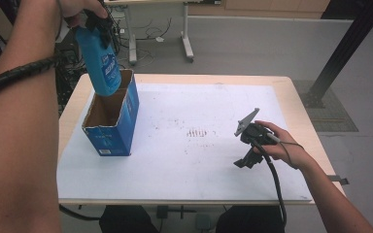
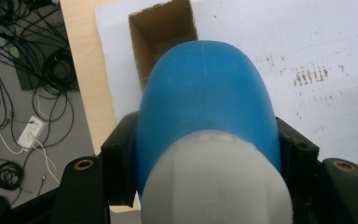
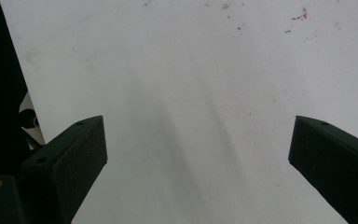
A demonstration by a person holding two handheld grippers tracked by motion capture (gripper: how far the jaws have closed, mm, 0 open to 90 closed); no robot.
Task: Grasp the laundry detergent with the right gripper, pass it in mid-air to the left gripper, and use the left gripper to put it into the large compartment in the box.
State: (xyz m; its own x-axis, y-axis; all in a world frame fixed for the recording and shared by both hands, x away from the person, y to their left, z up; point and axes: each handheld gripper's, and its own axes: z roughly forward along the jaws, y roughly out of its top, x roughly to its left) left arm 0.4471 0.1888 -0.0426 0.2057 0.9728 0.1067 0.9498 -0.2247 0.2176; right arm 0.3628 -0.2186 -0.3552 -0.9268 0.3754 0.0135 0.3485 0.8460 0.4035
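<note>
though gripped, bottle (image 1: pixel 101 60) below left tool (image 1: pixel 100 22)

The lower end of the blue bottle (image 1: pixel 100 60) dips behind the rim of the open cardboard box (image 1: pixel 110 121), so whether it touches the box floor cannot be told. The bottle's label is too small and blurred to read, as is the print on the box. In the left gripper view the bottle's pale cap (image 2: pixel 214 182) runs off the bottom edge, out of focus, and the bottle covers most of the box mouth. The left claw (image 1: pixel 99 22) is partly hidden under the hand and nearly cut by the top edge.
</note>
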